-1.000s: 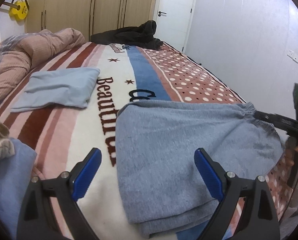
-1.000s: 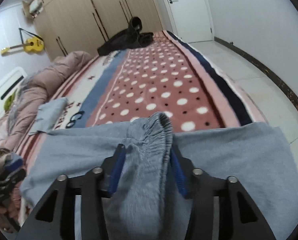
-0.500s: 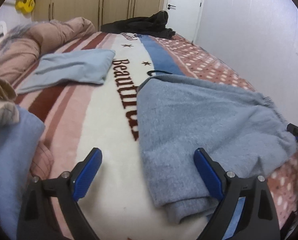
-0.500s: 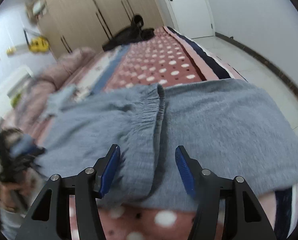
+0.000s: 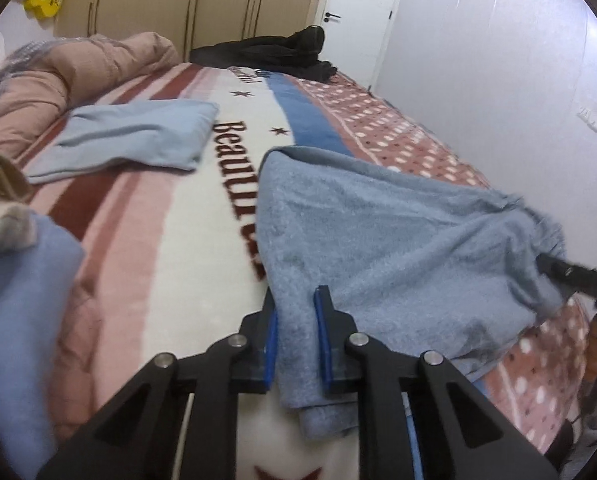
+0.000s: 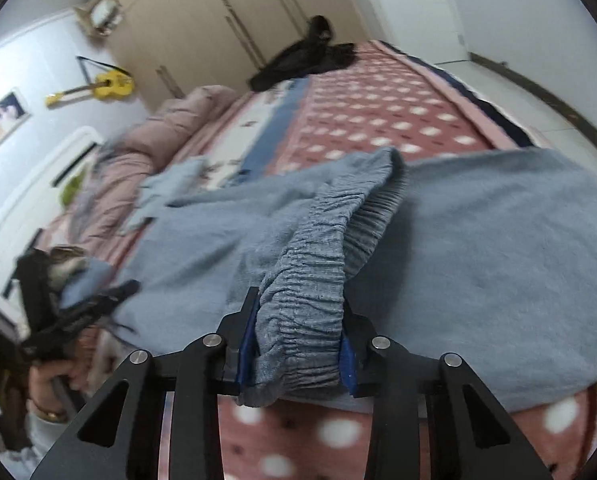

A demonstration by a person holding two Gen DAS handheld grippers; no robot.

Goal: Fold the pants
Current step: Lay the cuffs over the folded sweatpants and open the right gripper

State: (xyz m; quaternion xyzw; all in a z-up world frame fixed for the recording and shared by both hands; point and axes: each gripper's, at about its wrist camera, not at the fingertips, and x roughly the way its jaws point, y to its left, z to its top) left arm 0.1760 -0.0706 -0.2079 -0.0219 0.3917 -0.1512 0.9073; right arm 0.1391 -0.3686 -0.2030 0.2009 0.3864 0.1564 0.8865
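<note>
The grey-blue pants [image 5: 398, 240] lie across the patterned bed blanket [image 5: 202, 240]. My left gripper [image 5: 296, 340] is shut on the near leg-end edge of the pants. My right gripper [image 6: 296, 344] is shut on the bunched elastic waistband [image 6: 330, 240] at the bed's right side. The pants also spread wide in the right wrist view [image 6: 478, 248]. The right gripper shows at the right edge of the left wrist view [image 5: 570, 272], and the left gripper at the left of the right wrist view [image 6: 78, 308].
A folded light-blue garment [image 5: 138, 136] lies further up the bed. A pink duvet [image 5: 58, 80] is heaped at the left. Dark clothes [image 5: 274, 52] lie at the far end. Another blue garment [image 5: 14, 320] sits near left. Wardrobes, a door and a wall stand beyond.
Both grippers were open half a second ago; each has now closed on the pants, the left on the leg end, the right on the waistband again.
</note>
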